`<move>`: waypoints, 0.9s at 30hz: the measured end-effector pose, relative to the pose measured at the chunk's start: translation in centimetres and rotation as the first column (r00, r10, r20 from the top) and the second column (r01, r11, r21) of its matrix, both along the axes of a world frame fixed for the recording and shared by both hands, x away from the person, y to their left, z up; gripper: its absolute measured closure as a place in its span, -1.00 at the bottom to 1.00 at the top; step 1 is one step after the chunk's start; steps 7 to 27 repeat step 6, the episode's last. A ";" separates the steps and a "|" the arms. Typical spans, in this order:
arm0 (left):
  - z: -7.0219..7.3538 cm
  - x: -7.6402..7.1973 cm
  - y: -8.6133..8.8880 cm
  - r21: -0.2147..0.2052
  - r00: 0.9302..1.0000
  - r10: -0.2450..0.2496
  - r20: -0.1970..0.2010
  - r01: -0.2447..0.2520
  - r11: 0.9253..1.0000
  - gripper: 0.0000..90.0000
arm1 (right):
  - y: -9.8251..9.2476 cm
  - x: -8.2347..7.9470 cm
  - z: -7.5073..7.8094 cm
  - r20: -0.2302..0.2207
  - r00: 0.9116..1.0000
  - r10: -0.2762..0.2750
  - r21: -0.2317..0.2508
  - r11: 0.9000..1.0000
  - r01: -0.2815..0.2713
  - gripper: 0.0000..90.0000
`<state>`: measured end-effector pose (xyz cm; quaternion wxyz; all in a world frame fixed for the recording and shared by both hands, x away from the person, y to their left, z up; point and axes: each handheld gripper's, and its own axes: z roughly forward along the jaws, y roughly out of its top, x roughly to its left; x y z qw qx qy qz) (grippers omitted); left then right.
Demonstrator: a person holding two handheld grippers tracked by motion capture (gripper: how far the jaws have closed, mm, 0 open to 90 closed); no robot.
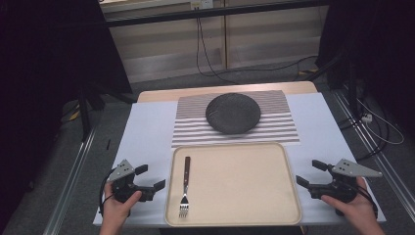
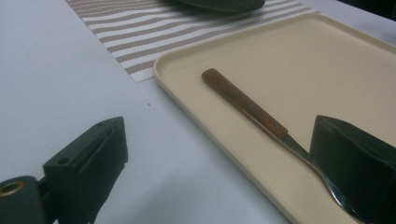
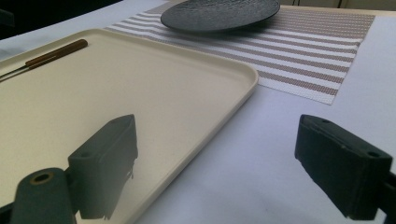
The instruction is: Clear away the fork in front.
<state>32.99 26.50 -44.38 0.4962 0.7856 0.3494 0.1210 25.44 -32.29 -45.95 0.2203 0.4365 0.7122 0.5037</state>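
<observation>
I have both grippers parked at the near corners of the table, jaws spread wide and holding nothing. My left gripper (image 1: 148, 178) sits just off the left rim of the beige tray (image 1: 274, 196); in the left gripper view the fork (image 2: 261, 119) lies inside the tray, passing behind my right-hand jaw, wooden handle pointing away. My right gripper (image 1: 309, 174) waits off the tray's right edge, well apart from the fork. The dark plate (image 1: 233, 113) rests on the striped mat (image 1: 279, 128) beyond. I judge nothing is done yet: the fork is untouched.
</observation>
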 end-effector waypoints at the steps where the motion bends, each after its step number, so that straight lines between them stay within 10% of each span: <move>1: 0.0 0.0 0.0 0.004 1.000 -0.002 -0.001 0.002 1.000 -0.89 | 0.0 0.0 0.0 -0.001 1.000 0.000 0.000 1.000 0.000 -0.71; 27: 0.0 0.0 -0.1 0.009 1.000 -0.005 0.000 0.005 1.000 -0.89 | 0.1 0.0 0.0 0.002 1.000 0.003 -0.003 1.000 -0.003 -0.71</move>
